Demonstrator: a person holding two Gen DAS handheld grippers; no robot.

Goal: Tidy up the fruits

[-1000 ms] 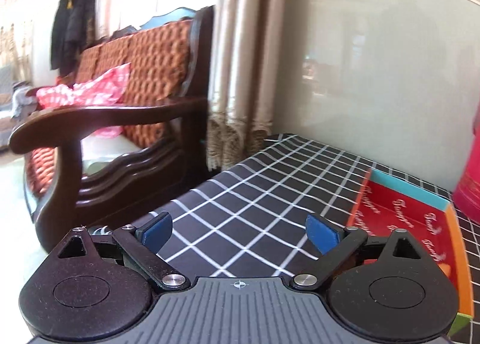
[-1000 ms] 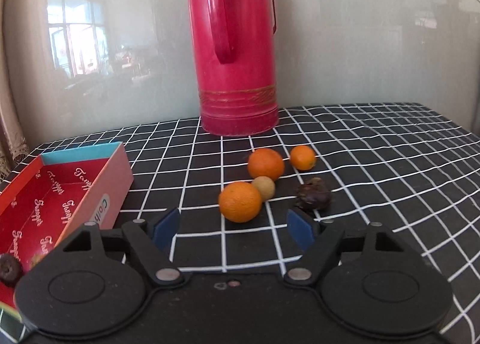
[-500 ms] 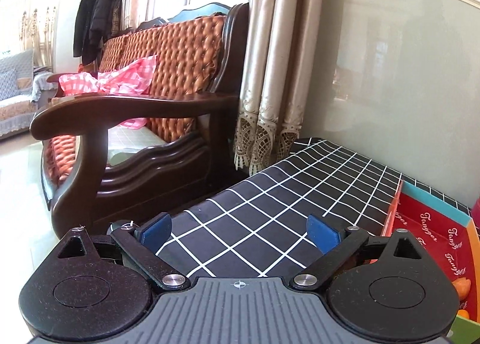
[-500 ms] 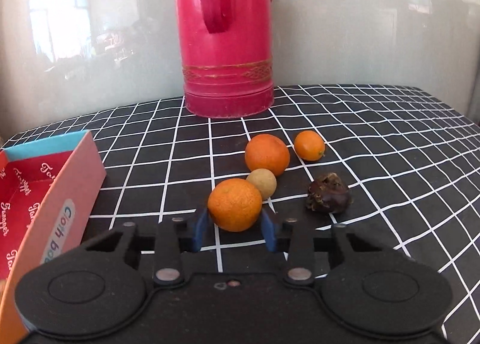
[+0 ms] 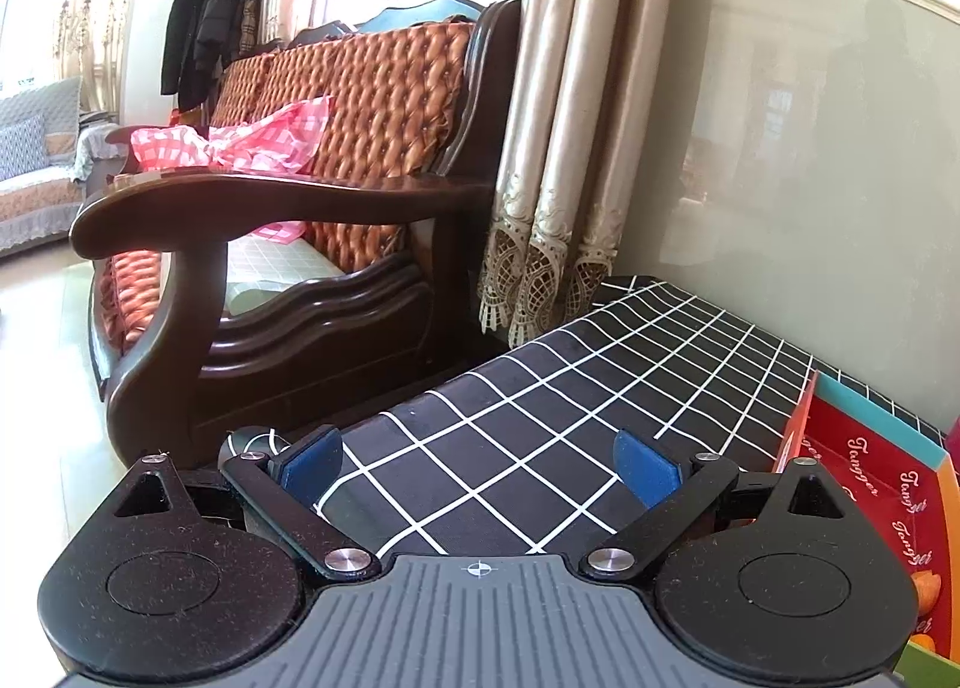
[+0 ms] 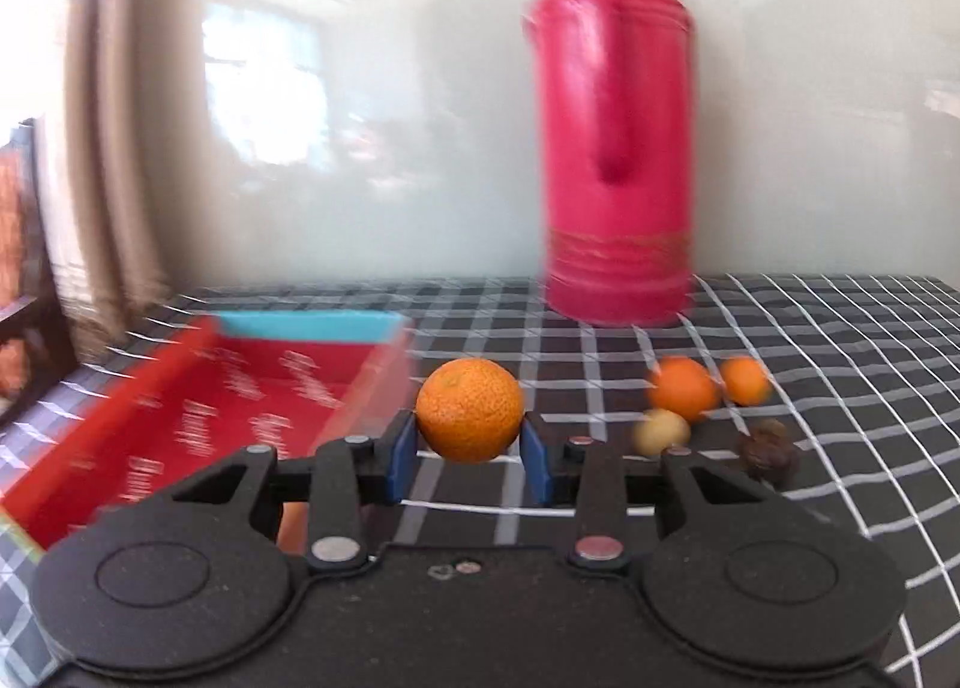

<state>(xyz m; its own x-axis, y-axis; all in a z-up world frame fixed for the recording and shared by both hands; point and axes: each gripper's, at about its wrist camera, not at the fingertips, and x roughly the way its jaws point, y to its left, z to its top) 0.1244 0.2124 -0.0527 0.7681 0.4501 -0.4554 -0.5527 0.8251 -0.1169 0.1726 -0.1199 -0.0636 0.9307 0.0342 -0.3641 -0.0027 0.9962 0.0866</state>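
Pinching a round orange [image 6: 470, 409] between its two blue pads [image 6: 401, 457], the right tool [image 6: 468, 463] holds the fruit clear above the checked bench [image 6: 840, 364], just right of the red box [image 6: 198, 418]. That orange is bright, evenly coloured and finely dimpled, with a small pale stem scar near its top left, and it is sharp while everything behind it is smeared. Farther right on the bench lie a second orange [image 6: 684, 397] touching a smaller orange [image 6: 744, 381], a pale tan round fruit [image 6: 662, 431] just in front of them, and a dark wrinkled fruit [image 6: 769, 451] nearby. A tall pink flask [image 6: 618, 148] stands behind them against the wall. Over the bench's far corner, the left tool [image 5: 480, 463] has its pads spread wide with nothing between them, the box's edge [image 5: 870, 448] at its right and a wooden sofa [image 5: 336, 196] beyond.
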